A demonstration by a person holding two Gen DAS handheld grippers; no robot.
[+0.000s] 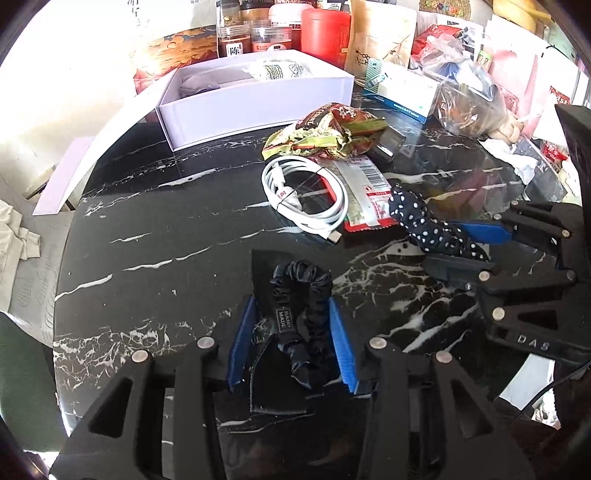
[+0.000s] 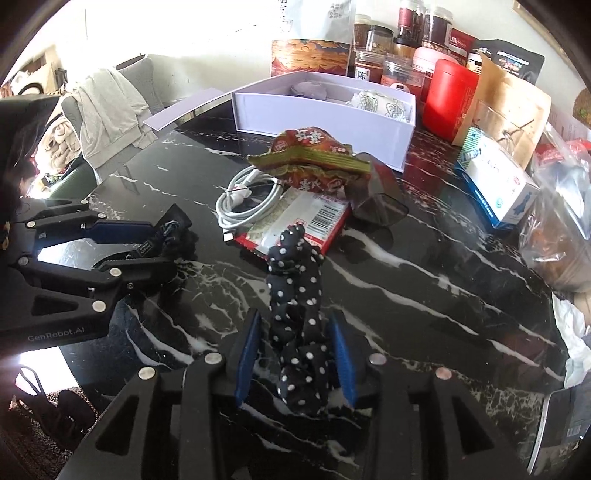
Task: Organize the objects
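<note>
A black satin scrunchie [image 1: 301, 295] on a black card with a "hand made" tag lies on the marble table [image 1: 166, 229] between the blue pads of my left gripper [image 1: 291, 306]. It touches the right pad, and a gap shows at the left one, so the jaws stand open. A navy polka-dot scrunchie [image 2: 295, 314] lies stretched between the pads of my right gripper [image 2: 295, 328], with a gap on each side. In the left wrist view my right gripper [image 1: 443, 243] reaches in from the right over that polka-dot scrunchie [image 1: 424, 221]. The open white box [image 1: 258, 107] stands at the back.
Between the grippers and the box lie a coiled white cable [image 1: 306, 192], a red snack packet [image 1: 365, 192] and a crumpled wrapper [image 1: 328, 129]. Jars, a red canister [image 1: 325, 33], a tissue box [image 2: 495, 184] and bags crowd the back and right. The box lid [image 1: 62, 177] leans off the left edge.
</note>
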